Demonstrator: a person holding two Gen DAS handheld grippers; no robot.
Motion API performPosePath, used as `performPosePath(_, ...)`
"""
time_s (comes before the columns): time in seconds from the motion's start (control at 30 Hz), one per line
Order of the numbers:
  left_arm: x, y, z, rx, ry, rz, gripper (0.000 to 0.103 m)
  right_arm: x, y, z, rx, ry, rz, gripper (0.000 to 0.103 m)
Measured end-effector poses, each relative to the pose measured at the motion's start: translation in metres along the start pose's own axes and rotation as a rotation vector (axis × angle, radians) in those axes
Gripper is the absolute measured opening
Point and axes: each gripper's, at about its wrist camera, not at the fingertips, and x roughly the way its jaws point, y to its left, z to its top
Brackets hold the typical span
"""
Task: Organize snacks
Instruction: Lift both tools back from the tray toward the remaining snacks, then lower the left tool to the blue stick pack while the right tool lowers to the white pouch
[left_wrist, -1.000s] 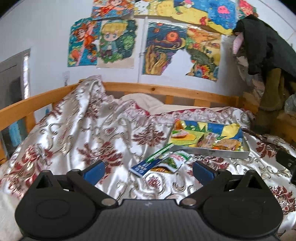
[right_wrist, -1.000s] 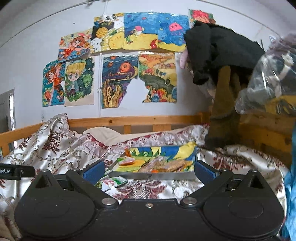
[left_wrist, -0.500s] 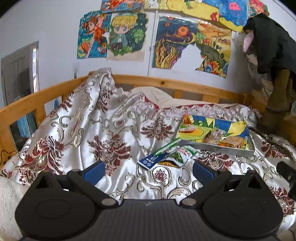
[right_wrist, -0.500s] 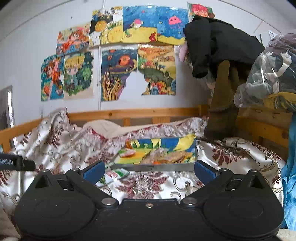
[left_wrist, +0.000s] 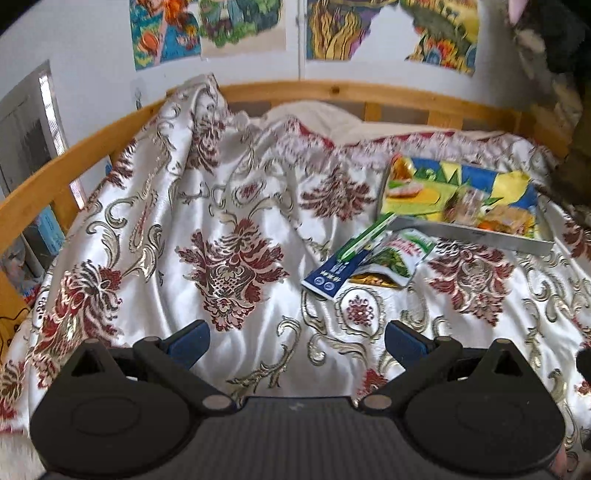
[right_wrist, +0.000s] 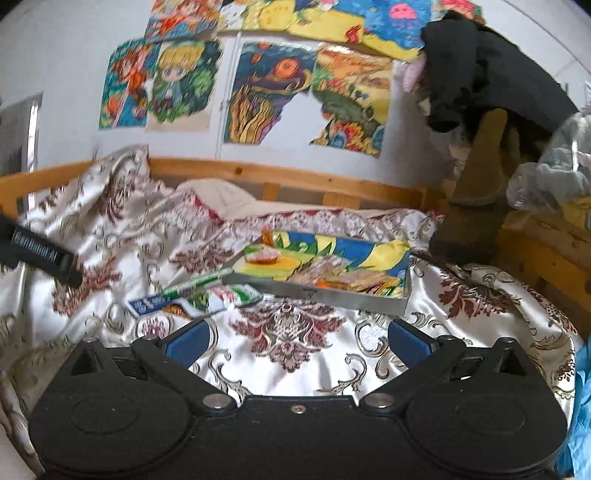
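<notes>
Snack packets (left_wrist: 373, 258) lay loose on the patterned satin bedspread (left_wrist: 229, 258), well ahead of both my grippers. My left gripper (left_wrist: 297, 341) hung over the cloth with its blue-padded jaws spread wide and nothing between them. My right gripper (right_wrist: 297, 341) was the same, jaws wide apart and empty above the bedspread.

Nearest in the small heap was a long blue-and-green box (left_wrist: 345, 254), its near end on the cloth and its far end reaching the corner of the tray. Just right of it, touching, sat a green-and-white pouch (left_wrist: 400, 254), with a gold-coloured wrapper (left_wrist: 373, 278) showing from under its near edge.

Beyond them stood a shallow metal tray (left_wrist: 476, 238) with a bright yellow, blue and green picture on its floor. Several wrapped snacks (right_wrist: 347, 275) lay inside it toward the right side; blur kept me from telling them apart.

Farther off ran the wooden bed rail (right_wrist: 295, 177), and above it colourful drawings (right_wrist: 273, 92) were stuck on the white wall.
</notes>
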Motion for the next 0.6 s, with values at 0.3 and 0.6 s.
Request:
performPosePath(0.3, 0.054, 0.004, 0.046, 0.162, -0.032, 0.184, 0.103, 0.041, 0.021, 0.010, -0.055, 0.050, 0.143, 0.102)
performPosePath(0.6, 0.142, 0.048, 0.074, -0.048, 0.219, -0.014, 0.103, 0.111, 0.055, 0.033, -0.056, 0.125, 0.280, 0.102)
